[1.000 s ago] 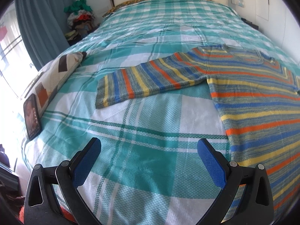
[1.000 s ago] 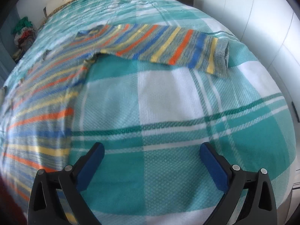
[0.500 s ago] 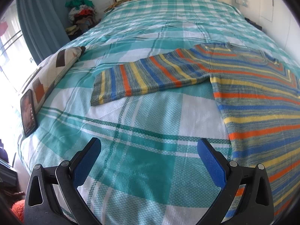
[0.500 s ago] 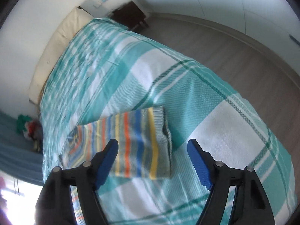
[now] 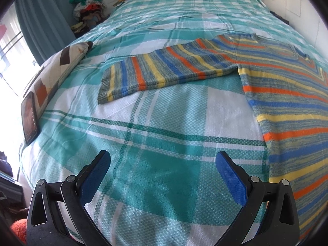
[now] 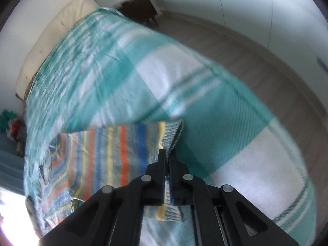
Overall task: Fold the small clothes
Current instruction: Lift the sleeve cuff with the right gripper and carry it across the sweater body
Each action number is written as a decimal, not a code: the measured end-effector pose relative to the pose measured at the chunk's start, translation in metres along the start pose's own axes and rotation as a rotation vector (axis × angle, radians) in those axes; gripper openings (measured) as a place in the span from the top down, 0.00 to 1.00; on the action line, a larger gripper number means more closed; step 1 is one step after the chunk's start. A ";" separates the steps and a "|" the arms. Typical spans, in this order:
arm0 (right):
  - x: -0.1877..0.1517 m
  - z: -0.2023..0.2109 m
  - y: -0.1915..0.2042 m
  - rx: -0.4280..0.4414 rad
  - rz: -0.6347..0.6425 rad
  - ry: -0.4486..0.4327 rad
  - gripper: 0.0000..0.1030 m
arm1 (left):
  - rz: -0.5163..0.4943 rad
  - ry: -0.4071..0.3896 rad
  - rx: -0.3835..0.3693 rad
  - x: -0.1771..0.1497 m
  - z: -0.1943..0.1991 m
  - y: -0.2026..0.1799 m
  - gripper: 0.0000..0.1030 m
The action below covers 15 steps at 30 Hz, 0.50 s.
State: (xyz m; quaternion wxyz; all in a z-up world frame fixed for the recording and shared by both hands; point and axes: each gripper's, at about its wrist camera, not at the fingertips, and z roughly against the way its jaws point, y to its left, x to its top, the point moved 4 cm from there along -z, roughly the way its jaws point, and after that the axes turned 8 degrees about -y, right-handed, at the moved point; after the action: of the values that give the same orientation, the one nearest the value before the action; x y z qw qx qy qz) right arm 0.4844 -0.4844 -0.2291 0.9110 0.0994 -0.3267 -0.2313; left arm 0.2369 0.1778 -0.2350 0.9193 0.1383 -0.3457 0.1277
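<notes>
A checked bed carries a striped sweater, cushion and tablet.

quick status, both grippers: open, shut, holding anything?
Left gripper: open, holding nothing, above the bedspread.
Right gripper: shut on the cuff of the striped sweater.

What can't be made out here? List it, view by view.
- Left wrist view: striped sweater body cut off by the right edge; right gripper out of frame.
- Right wrist view: motion blur smears the bedspread; right gripper covers the pinched sleeve cuff.
</notes>
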 end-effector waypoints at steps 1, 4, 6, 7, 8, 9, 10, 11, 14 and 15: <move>0.004 0.010 0.011 -0.002 0.035 -0.027 0.97 | 0.006 -0.002 -0.006 0.001 0.000 0.000 0.01; 0.024 0.049 0.073 0.035 0.199 -0.122 0.97 | 0.013 -0.008 -0.022 0.003 -0.001 -0.002 0.01; 0.029 0.069 0.126 0.114 0.286 -0.153 0.97 | 0.013 -0.011 -0.034 0.005 -0.001 -0.004 0.01; 0.028 0.076 0.151 0.163 0.313 -0.153 0.97 | 0.012 -0.012 -0.037 0.006 -0.002 -0.005 0.01; 0.026 0.081 0.179 0.220 0.339 -0.146 0.97 | 0.012 -0.013 -0.040 0.007 -0.002 -0.006 0.01; 0.020 0.084 0.212 0.283 0.374 -0.130 0.97 | 0.013 -0.015 -0.041 0.008 -0.001 -0.007 0.01; 0.015 0.085 0.230 0.316 0.394 -0.122 0.97 | 0.014 -0.019 -0.042 0.009 -0.001 -0.006 0.01; 0.006 0.083 0.254 0.360 0.416 -0.106 0.97 | 0.016 -0.024 -0.041 0.010 0.000 -0.006 0.01; -0.026 0.067 0.312 0.463 0.458 -0.055 0.97 | 0.025 -0.026 -0.036 0.010 0.000 -0.003 0.01; -0.040 0.056 0.331 0.540 0.458 -0.012 0.95 | 0.029 -0.021 -0.035 0.009 0.000 -0.002 0.01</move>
State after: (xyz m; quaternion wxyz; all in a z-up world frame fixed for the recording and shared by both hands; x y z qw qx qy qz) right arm 0.5393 -0.1776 -0.0980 0.8780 0.2594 -0.3955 0.0731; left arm 0.2443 0.1776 -0.2291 0.9159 0.1186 -0.3595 0.1337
